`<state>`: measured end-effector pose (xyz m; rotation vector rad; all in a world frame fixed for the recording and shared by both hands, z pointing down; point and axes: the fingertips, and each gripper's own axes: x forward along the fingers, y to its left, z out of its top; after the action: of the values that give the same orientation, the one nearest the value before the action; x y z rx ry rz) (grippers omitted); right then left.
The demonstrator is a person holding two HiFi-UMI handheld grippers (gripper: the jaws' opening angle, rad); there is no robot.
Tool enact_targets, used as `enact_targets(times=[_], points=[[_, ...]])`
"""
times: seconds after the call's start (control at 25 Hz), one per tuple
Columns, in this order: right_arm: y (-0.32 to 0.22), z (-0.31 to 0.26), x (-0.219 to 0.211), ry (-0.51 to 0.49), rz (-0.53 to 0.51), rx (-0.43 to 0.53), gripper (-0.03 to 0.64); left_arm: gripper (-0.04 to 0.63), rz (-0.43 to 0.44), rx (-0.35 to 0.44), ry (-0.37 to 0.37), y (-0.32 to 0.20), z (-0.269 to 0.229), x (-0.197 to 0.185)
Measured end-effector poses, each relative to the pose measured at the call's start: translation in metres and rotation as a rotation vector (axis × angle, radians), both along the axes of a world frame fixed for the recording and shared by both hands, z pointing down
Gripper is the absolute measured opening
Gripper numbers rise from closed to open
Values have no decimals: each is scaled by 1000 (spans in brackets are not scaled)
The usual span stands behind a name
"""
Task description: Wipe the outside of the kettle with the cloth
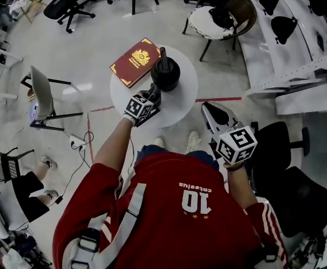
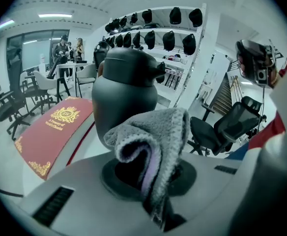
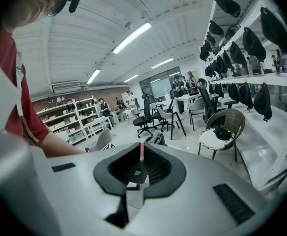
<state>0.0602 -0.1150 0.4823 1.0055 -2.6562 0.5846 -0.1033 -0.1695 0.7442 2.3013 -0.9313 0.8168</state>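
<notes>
Kettle (image 1: 165,72): in the head view it stands upright near the middle of the round white table (image 1: 181,104), with a red book (image 1: 135,62) just beside it to the left. The left gripper (image 1: 150,97) reaches over the near rim and sits close against the kettle's near side. The right gripper (image 1: 222,123) hangs well apart from it, off the table beside the person's leg.

In the left gripper view the jaws are clamped on a folded grey cloth (image 2: 156,136), which bulges up in front of the kettle (image 2: 125,95). I cannot tell whether cloth and kettle touch.

In the right gripper view the jaws are together with nothing between them, pointing out into the room toward a wicker chair (image 3: 223,128).

The likely trouble is that nothing steadies the kettle. A firm wiping push from the near side could slide or tip it toward the far rim or against the book. The cloth seems pinched at one fold only, so dragging it round the body could pull it loose.
</notes>
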Motion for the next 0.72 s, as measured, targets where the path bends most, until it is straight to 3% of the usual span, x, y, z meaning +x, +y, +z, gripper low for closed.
enact_targets(times=[0.72], points=[[-14,6,62,-41,10,-18,34,46,12,-17,-14,-6,4,68]])
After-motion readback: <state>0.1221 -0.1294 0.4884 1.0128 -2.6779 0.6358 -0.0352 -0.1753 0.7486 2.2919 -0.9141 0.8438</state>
